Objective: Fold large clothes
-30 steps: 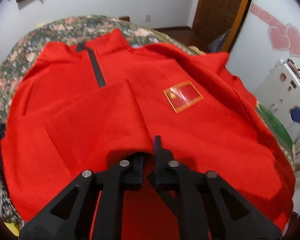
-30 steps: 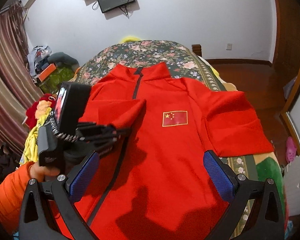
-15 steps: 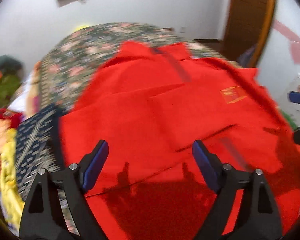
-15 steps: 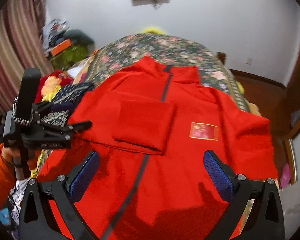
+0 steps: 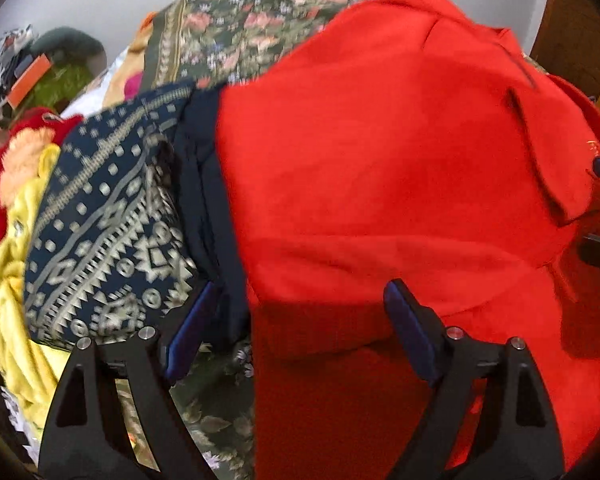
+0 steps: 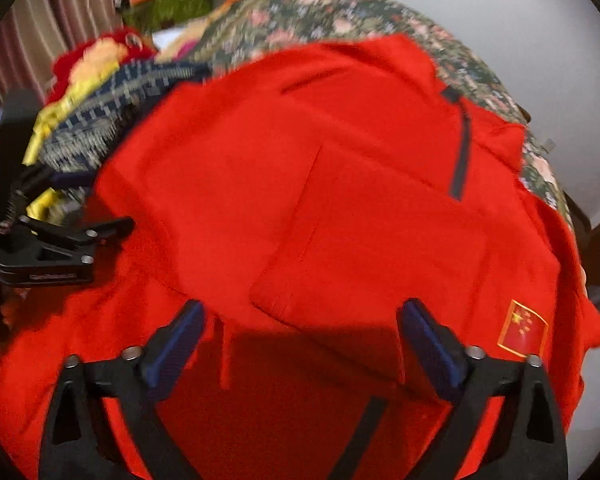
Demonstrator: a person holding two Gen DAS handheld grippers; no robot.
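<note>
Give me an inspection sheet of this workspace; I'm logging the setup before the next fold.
Surface: bed with floral cover, mostly hidden under clothes.
Job's things: red jacket spread flat, one sleeve folded across the chest, flag patch showing.
Clutter: navy patterned garment, yellow cloth beside it.
Grippers: left gripper open over the jacket's edge; right gripper closing, not gripping.
Cables: nothing seen.
Surroundings: white wall, striped curtain, wooden door.

Floral-covered bed (image 6: 380, 20) carries red jacket (image 6: 340, 200) beside patterned navy cloth (image 5: 108, 232).
</note>
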